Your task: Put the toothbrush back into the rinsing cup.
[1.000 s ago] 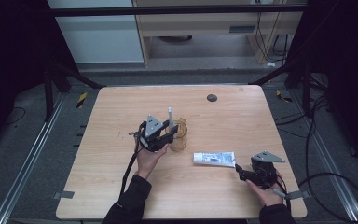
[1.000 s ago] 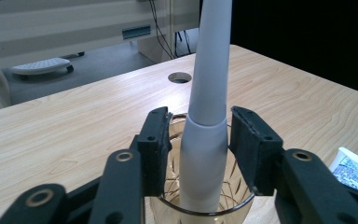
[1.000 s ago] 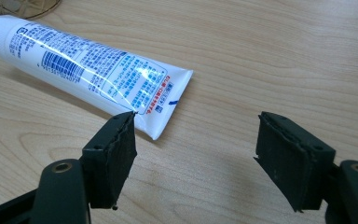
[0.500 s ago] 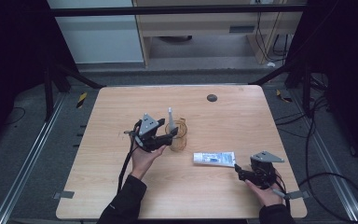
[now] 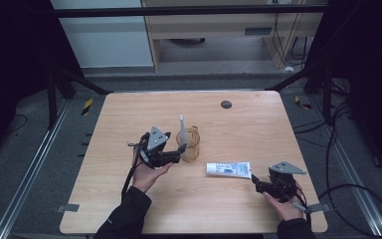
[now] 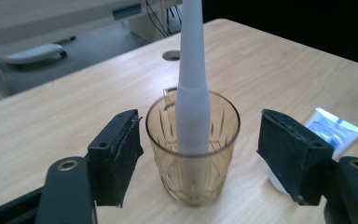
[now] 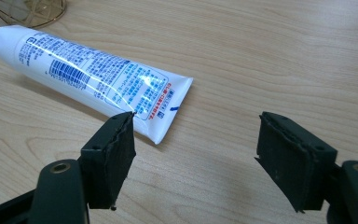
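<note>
An amber glass (image 5: pixel 193 144) stands upright mid-table with a white brush handle (image 5: pixel 182 128) standing in it. My left gripper (image 5: pixel 180 151) is just left of the glass; its jaws have just been opening. In the left gripper view the glass (image 6: pixel 193 163) and the white handle (image 6: pixel 193 88) sit between the pads (image 6: pixel 116 154), which stand clear of the glass on both sides. A white and blue toothpaste tube (image 5: pixel 229 169) lies flat to the right. My right gripper (image 5: pixel 254 180) rests open at the tube's flat end (image 7: pixel 93 70), with nothing between its pads (image 7: pixel 112 154).
The wooden table (image 5: pixel 129 114) has a dark round grommet (image 5: pixel 226 104) near its far edge. Black frame bars and cables run around the table. Bare wood lies to the left and along the front between the two hands.
My left gripper has drawn back a little to the left of the glass and its jaws stand wider apart. The right gripper and the tube have not moved.
</note>
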The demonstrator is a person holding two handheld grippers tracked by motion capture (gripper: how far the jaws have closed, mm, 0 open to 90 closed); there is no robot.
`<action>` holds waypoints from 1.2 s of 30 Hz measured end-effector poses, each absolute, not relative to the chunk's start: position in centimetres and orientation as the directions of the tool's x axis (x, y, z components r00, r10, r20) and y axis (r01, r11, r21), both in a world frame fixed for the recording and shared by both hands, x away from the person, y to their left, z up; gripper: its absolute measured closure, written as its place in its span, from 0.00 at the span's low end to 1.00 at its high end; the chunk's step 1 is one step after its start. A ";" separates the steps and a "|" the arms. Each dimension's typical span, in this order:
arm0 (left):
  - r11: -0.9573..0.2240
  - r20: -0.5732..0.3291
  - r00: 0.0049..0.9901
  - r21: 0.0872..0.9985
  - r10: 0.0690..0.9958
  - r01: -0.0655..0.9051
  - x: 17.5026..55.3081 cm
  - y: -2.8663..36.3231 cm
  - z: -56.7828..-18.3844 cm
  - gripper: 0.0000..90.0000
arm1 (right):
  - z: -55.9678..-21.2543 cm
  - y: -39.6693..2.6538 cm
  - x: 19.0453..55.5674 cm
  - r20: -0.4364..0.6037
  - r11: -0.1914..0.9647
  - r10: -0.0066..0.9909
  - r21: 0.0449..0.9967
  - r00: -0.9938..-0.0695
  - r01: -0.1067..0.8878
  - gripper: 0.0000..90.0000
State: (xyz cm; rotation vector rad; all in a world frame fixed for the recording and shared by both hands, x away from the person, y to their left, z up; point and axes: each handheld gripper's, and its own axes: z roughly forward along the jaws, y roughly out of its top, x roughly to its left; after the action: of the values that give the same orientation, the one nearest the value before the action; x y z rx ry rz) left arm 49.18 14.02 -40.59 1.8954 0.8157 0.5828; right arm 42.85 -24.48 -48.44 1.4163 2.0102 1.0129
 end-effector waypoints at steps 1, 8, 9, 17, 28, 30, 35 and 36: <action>-0.329 0.058 0.664 0.899 0.746 0.291 49.0 14.3 -40.6 0.31 | -48.4 -24.5 42.8 0.033 0.191 0.936 0.790 -0.351 0.583 0.31; -0.345 0.059 0.654 0.883 0.754 0.319 47.5 16.6 -41.1 0.30 | -48.4 -24.4 42.9 0.040 0.188 0.935 0.789 -0.353 0.585 0.31; -0.351 0.062 0.650 0.878 0.757 0.325 47.2 17.1 -41.2 0.30 | -48.4 -24.4 42.9 0.034 0.190 0.935 0.792 -0.354 0.581 0.31; -0.343 0.053 0.598 0.858 0.800 0.382 45.1 21.2 -43.0 0.31 | -48.3 -24.4 42.9 0.039 0.186 0.934 0.798 -0.356 0.573 0.33; -0.306 0.029 0.498 0.819 0.867 0.485 42.7 25.7 -45.7 0.33 | -47.7 -23.2 43.0 0.052 0.192 0.923 0.796 -0.382 0.574 0.37; -0.302 0.026 0.484 0.810 0.875 0.502 42.6 26.3 -45.9 0.35 | -47.5 -22.7 43.2 0.058 0.190 0.920 0.799 -0.387 0.571 0.38; -0.290 0.034 0.442 0.798 0.897 0.528 43.1 27.2 -46.7 0.41 | -47.2 -21.5 43.6 0.065 0.194 0.913 0.798 -0.402 0.570 0.43; -0.293 0.040 0.439 0.799 0.898 0.525 43.2 27.2 -46.9 0.41 | -47.2 -21.3 43.6 0.069 0.194 0.912 0.797 -0.405 0.572 0.44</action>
State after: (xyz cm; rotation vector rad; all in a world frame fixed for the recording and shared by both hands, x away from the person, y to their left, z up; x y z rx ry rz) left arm 43.17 27.18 -46.87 1.9589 1.1953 0.6464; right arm 43.62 -21.25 -47.20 1.3851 2.0533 1.0831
